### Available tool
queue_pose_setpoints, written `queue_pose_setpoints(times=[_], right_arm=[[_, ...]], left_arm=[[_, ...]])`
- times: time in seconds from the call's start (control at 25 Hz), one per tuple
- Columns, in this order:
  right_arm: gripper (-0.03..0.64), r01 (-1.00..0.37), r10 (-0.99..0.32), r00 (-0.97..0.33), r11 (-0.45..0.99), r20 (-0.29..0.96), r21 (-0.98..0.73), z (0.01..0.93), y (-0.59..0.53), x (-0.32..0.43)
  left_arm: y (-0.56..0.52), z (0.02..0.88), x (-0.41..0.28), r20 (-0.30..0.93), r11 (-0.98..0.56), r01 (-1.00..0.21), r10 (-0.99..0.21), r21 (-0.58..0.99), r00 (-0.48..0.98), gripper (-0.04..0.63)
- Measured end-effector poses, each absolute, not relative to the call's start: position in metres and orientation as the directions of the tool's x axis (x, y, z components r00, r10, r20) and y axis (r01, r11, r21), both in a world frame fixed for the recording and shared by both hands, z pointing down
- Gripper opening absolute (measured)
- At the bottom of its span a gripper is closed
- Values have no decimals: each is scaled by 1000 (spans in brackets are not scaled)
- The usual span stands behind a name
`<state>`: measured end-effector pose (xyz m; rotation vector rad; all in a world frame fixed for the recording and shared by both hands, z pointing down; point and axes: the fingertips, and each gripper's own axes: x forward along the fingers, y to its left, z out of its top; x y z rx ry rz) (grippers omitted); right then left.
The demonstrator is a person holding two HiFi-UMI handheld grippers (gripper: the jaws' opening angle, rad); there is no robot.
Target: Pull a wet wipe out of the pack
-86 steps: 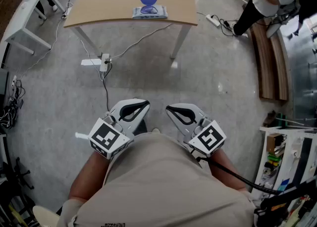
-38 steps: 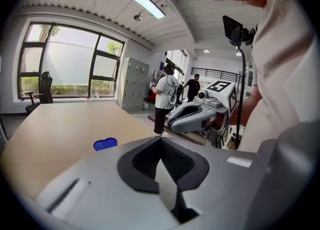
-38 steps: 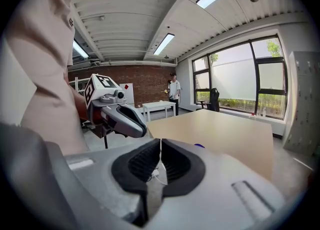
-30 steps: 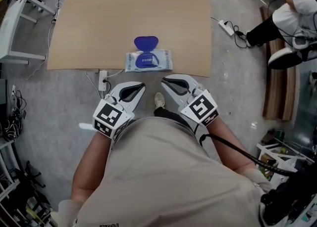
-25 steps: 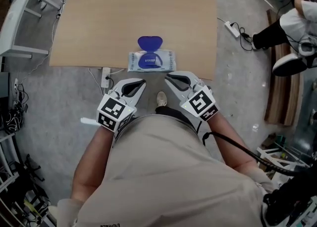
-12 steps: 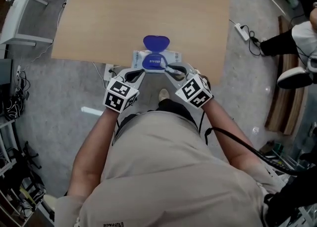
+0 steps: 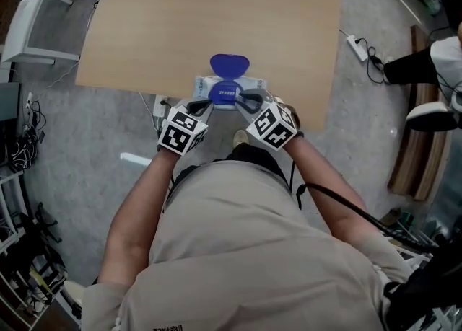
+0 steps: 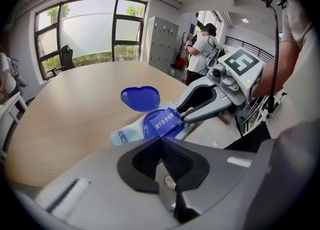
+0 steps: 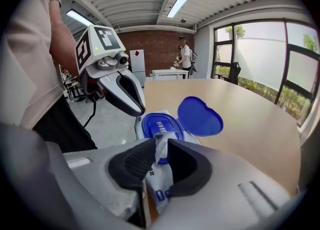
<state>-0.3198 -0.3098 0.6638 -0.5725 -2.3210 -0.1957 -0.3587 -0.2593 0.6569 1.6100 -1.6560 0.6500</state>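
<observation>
A wet wipe pack point(image 7: 254, 86) with its blue heart-shaped lid point(image 7: 229, 65) flipped open lies at the near edge of the wooden table point(image 7: 180, 12). My right gripper point(image 7: 244, 97) is over the pack's opening. In the right gripper view it point(image 9: 161, 149) is shut on the white wipe tab point(image 9: 161, 143) that sticks up out of the pack point(image 9: 159, 186). My left gripper point(image 7: 203, 108) is shut with nothing in it, just short of the pack's left end point(image 8: 125, 135); from the right gripper view its tip point(image 9: 139, 110) sits beside the pack.
The table's near edge runs just under both grippers. A power strip point(image 7: 359, 47) and cables lie on the floor to the right, a white side table point(image 7: 32, 5) stands at the left. A person point(image 8: 205, 48) stands far behind, near grey lockers point(image 8: 162, 38).
The person has walked up to the table. Both grippers moved forward from the waist to the pack, and the right one now has the wipe tab between its jaws.
</observation>
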Motion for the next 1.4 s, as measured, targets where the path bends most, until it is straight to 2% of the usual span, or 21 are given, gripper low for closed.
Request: queue_pose_setpoints(times=[0.4, 0.64, 1.4], right_arm=[[63, 466, 343, -604, 884, 719, -29, 682, -310, -326], [17, 466, 335, -599, 884, 727, -23, 683, -311, -327], [6, 395, 295, -683, 919, 668, -2, 630, -321, -320]], left_arm=[[-262, 681, -361, 822, 74, -988, -566, 132, 67, 6], [-263, 683, -362, 824, 73, -989, -562, 130, 67, 6], [-261, 682, -359, 827, 56, -993, -560, 105, 56, 6]])
